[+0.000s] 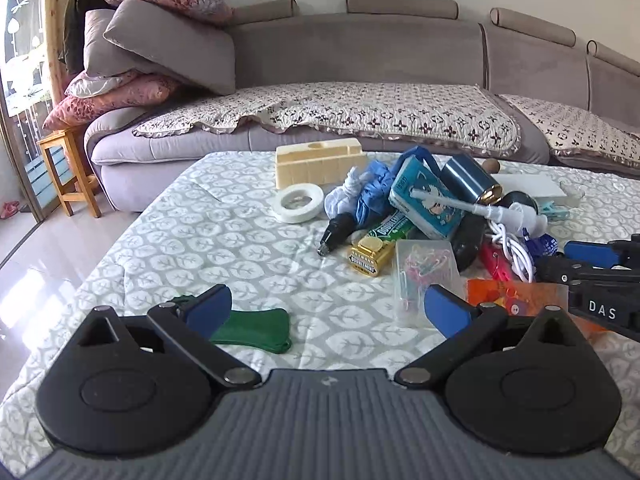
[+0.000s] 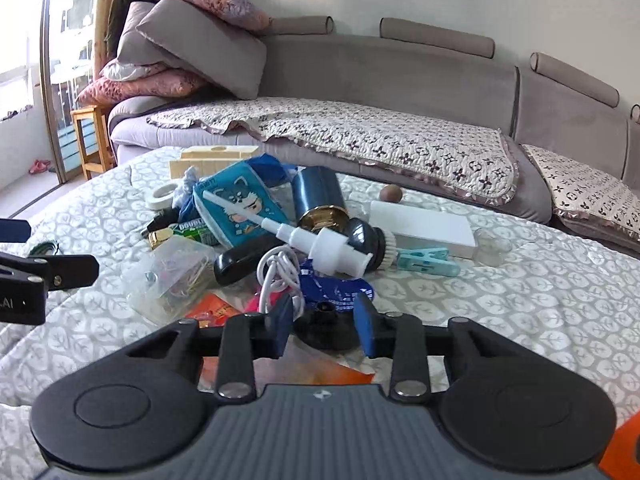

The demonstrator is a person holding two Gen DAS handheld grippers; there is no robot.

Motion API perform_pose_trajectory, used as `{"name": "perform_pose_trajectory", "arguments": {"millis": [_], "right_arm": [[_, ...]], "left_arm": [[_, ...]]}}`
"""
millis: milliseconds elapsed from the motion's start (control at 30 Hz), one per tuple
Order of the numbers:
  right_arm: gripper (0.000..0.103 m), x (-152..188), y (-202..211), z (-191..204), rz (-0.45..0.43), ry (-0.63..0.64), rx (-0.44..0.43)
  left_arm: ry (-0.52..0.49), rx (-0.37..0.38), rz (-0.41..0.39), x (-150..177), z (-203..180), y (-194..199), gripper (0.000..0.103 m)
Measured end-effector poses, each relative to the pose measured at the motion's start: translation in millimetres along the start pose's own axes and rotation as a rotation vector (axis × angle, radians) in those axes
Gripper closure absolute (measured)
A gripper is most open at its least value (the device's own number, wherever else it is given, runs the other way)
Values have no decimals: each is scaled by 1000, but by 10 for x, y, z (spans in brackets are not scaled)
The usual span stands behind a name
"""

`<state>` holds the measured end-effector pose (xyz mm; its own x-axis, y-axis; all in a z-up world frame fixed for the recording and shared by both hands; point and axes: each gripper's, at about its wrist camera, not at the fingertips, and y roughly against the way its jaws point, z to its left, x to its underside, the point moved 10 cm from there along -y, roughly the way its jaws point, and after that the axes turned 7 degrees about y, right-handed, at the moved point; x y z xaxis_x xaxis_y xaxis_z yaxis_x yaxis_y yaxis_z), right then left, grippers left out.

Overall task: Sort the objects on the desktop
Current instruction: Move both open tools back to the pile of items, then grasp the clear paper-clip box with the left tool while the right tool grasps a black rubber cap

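Note:
A heap of small objects lies on the quilted table (image 1: 200,240): a clear box of coloured paper clips (image 1: 426,276), a gold and green gum tin (image 1: 370,254), a blue cartoon tissue pack (image 1: 430,200), a white tape roll (image 1: 298,202), a white cable (image 2: 280,276) and a white pump head (image 2: 320,244). My left gripper (image 1: 328,312) is open and empty; a green flat piece (image 1: 252,330) lies under its left finger. My right gripper (image 2: 324,330) is open around a black round base (image 2: 326,330) that rests on an orange packet (image 2: 212,310).
A cream plastic holder (image 1: 320,164) stands at the table's far edge. A white box (image 2: 420,228), a teal clothes peg (image 2: 426,260) and a small clear cup (image 2: 492,246) lie right of the heap. A grey sofa (image 1: 360,60) runs behind the table.

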<state>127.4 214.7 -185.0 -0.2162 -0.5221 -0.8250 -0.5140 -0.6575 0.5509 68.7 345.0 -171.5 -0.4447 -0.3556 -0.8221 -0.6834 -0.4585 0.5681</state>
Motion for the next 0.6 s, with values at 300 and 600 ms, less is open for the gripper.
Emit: {"name": "perform_pose_trajectory", "arguments": {"millis": [300,600], "right_arm": [[93,-47,117,1,-13,-18,-7],[94,30,135,-100,3,-34,-12]], "left_arm": [[24,8,-11,-43,16,-34,0],[-11,97,-12,9,-249,-160,27]]}}
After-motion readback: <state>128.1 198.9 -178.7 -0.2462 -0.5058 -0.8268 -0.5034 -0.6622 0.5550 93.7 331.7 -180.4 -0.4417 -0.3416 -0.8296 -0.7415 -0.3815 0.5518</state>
